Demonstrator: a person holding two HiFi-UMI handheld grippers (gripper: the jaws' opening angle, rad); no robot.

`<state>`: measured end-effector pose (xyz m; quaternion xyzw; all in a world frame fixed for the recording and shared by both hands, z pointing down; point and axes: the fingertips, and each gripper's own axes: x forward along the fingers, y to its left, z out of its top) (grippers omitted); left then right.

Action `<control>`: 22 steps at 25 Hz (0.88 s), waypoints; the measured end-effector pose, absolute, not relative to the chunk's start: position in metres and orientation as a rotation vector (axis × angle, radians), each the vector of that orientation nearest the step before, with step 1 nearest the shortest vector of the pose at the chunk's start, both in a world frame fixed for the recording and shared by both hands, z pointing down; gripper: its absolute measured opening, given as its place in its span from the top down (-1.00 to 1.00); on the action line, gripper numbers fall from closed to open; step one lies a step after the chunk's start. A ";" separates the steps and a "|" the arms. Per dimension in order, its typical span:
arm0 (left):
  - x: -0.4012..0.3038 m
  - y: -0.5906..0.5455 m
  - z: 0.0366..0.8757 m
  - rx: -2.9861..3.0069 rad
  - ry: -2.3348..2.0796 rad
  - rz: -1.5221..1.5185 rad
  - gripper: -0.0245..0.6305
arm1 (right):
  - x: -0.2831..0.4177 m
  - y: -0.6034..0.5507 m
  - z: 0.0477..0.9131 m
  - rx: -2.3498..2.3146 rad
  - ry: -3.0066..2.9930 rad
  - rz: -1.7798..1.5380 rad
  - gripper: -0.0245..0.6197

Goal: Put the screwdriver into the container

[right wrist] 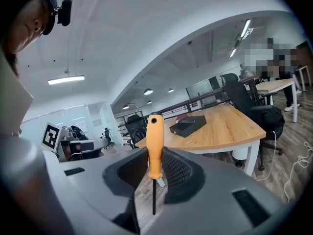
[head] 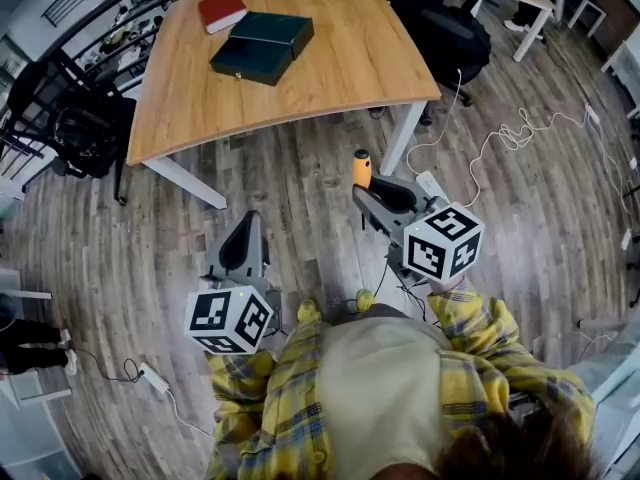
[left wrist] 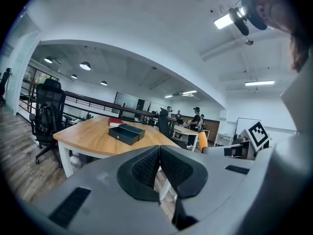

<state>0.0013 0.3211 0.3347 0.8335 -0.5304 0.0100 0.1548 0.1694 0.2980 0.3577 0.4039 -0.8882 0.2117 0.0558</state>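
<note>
Right gripper (right wrist: 155, 166) clamped on screwdriver (right wrist: 155, 143), handle up. Left gripper (left wrist: 160, 155) clenched, empty. Container (head: 262, 46) on table (head: 350, 68) well ahead of both grippers, book (head: 221, 10) just beyond it.

Wooden table (head: 330, 68), matt container (head: 262, 46), screwdriver (right wrist: 155, 155) seemingly plastic-handled.

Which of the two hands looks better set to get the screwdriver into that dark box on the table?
Right. The right hand-held gripper is shut on the orange-handled screwdriver and faces the dark container on the table. The left hand-held gripper is shut with nothing between its jaws.
</note>
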 end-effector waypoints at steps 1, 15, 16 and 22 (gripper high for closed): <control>0.005 0.320 0.335 2.382 -1.530 0.028 0.90 | 0.173 0.296 0.358 1.213 -2.698 0.640 0.48; 0.028 0.321 0.346 2.236 -1.647 0.101 0.90 | 0.196 0.272 0.369 1.056 -2.729 0.679 0.48; 0.025 0.319 0.346 2.229 -1.652 0.099 0.90 | 0.194 0.271 0.369 1.046 -2.730 0.682 0.48; 0.024 0.291 0.347 2.259 -1.633 0.069 0.90 | 0.180 0.256 0.368 1.019 -2.722 0.637 0.48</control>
